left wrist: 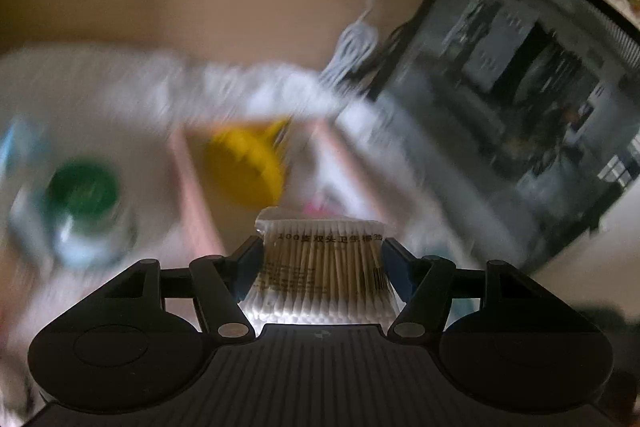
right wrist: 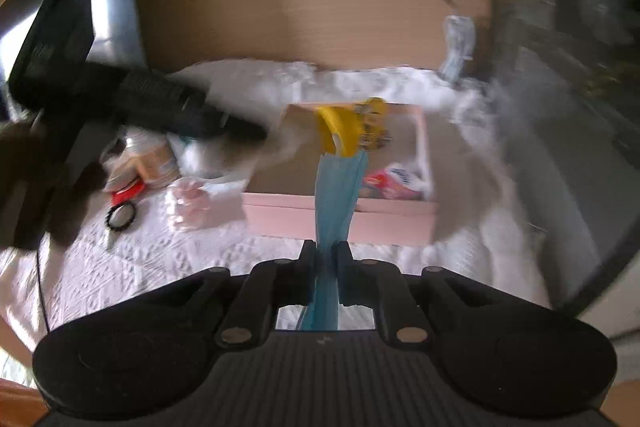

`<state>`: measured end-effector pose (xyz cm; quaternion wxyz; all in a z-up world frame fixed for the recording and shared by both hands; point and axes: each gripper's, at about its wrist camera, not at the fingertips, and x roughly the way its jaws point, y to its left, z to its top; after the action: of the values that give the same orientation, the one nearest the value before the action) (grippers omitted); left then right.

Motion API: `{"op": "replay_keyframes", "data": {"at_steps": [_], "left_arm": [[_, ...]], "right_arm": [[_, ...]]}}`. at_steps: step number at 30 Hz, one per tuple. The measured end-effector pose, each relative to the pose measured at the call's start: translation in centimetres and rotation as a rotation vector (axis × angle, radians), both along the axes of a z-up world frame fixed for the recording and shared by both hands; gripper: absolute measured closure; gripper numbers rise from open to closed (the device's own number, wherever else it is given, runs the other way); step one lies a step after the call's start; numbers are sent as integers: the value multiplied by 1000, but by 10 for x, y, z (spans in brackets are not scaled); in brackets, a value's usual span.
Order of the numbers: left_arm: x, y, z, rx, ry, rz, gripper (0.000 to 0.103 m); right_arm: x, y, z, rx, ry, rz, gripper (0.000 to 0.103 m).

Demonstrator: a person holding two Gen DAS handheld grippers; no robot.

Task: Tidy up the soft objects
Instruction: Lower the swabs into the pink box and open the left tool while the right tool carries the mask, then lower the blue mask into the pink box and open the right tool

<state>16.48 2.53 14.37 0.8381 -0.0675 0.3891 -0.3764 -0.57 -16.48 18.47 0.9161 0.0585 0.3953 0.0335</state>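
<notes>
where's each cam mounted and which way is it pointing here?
Left wrist: on left gripper, looking along its fingers at the held cotton swab pack and pink box; only its fingers show.
Right wrist: on right gripper, facing the pink box over a blue cloth; left gripper shows.
Shared: pink box, yellow item.

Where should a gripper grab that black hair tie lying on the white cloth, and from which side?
From above, I'd say: the black hair tie lies flat on the white cloth, an open ring. Put one finger inside the loop and one outside, and pinch the band on its near edge, away from the red item just behind it.
</notes>
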Motion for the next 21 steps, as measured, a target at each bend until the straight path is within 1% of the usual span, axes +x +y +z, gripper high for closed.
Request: {"op": "replay_keyframes", "data": {"at_steps": [2, 3, 4, 6, 7, 8, 9, 10, 11, 12, 13, 14, 17, 19, 21], "left_arm": [[16, -13, 2, -99, -10, 0, 31], [24, -19, -1, -135, -13, 15, 29], [33, -31, -6, -102, -34, 35, 29], [41, -54, -22, 83, -79, 100, 31], [42, -59, -31, 129, -104, 134, 32], [43, -58, -36, 108, -114, 150, 33], [44, -52, -39, 41, -103, 169, 33], [46, -40, -40, -46, -69, 203, 33], [48, -28, -40, -110, -31, 249, 33], [49, -15, -38, -164, -4, 295, 33], [48, -3, -33, -200, -4, 325, 33], [44, 9, -28, -212, -23, 345, 33], [28, 45, -14, -211, -67, 381, 33], [17, 66, -13, -205, -63, 411, 33], [4, 87, -19, -181, -42, 449, 33]], "right_arm": [[-4, -6, -1, -4, -2, -33, 93], [-7, -9, -1, -7, -2, -47, 93], [-9, -11, -1, -10, -2, -61, 93], [-14, -18, -1, -14, 0, -81, 93], [-15, -21, -2, -18, 3, -92, 93], [-16, -24, -2, -22, 6, -101, 93], [-17, -25, -3, -24, 8, -108, 93], [-17, -27, -4, -26, 11, -114, 93], [-16, -28, -4, -26, 11, -117, 93], [-15, -30, -4, -25, 10, -119, 93], [-13, -31, -3, -23, 8, -118, 93], [-9, -32, -1, -21, 2, -115, 93], [7, -34, 10, -9, -37, -92, 93], [28, -34, 21, 7, -75, -68, 93], [54, -31, 30, 11, -112, -41, 93]]}}
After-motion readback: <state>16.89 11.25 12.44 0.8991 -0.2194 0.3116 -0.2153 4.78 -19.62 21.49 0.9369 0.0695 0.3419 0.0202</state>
